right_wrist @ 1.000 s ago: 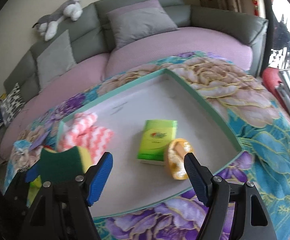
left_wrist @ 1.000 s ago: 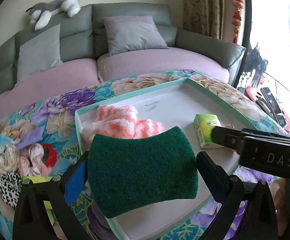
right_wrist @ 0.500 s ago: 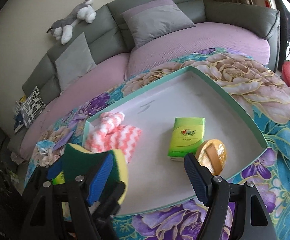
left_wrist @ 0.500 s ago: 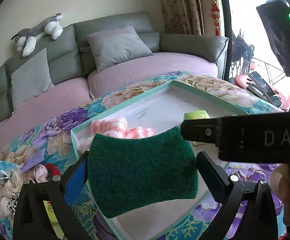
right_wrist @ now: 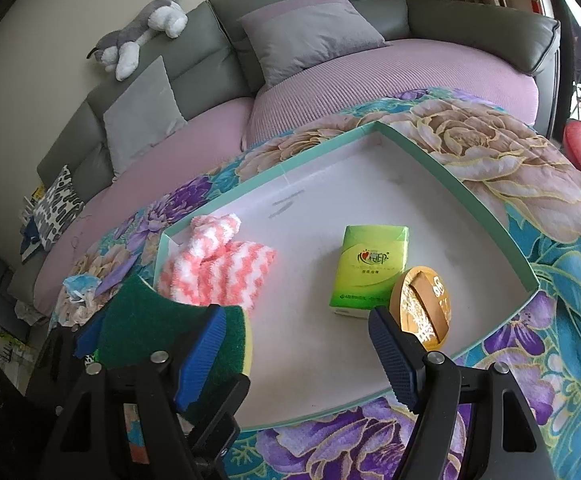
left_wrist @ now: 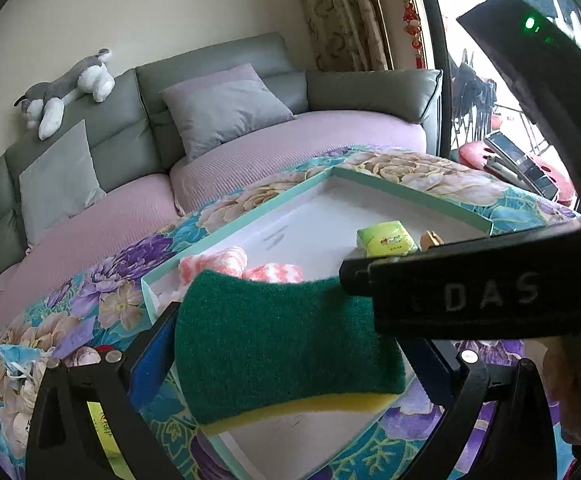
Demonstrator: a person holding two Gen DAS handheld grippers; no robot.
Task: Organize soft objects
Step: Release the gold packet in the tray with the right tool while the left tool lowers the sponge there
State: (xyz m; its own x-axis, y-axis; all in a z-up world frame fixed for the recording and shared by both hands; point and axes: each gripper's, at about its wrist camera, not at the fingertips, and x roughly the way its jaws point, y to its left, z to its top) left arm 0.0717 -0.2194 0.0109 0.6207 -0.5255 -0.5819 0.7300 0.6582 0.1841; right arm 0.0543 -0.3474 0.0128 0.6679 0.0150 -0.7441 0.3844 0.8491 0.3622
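My left gripper [left_wrist: 290, 354] is shut on a green and yellow sponge [left_wrist: 282, 344], held above the near left corner of the teal-rimmed tray [left_wrist: 410, 196]. The sponge also shows in the right wrist view [right_wrist: 170, 332], left of my right gripper [right_wrist: 302, 344], which is open and empty above the tray's [right_wrist: 450, 176] front edge. In the tray lie a pink and white fuzzy cloth [right_wrist: 214, 264], a green tissue pack [right_wrist: 370, 268] and a round golden item [right_wrist: 422, 308]. The right gripper's body crosses the left wrist view [left_wrist: 470, 292].
A floral cloth [right_wrist: 510, 160] covers the table. A pile of small soft things with a blue face mask [left_wrist: 14, 356] lies on the table's left. A grey sofa with pillows [right_wrist: 306, 32] and a plush dog [right_wrist: 142, 32] stands behind. A red stool [left_wrist: 530, 164] is at the right.
The right gripper has moved left and closer to the left gripper, covering more of the left wrist view. The left gripper has lifted slightly with the sponge, still gripped.
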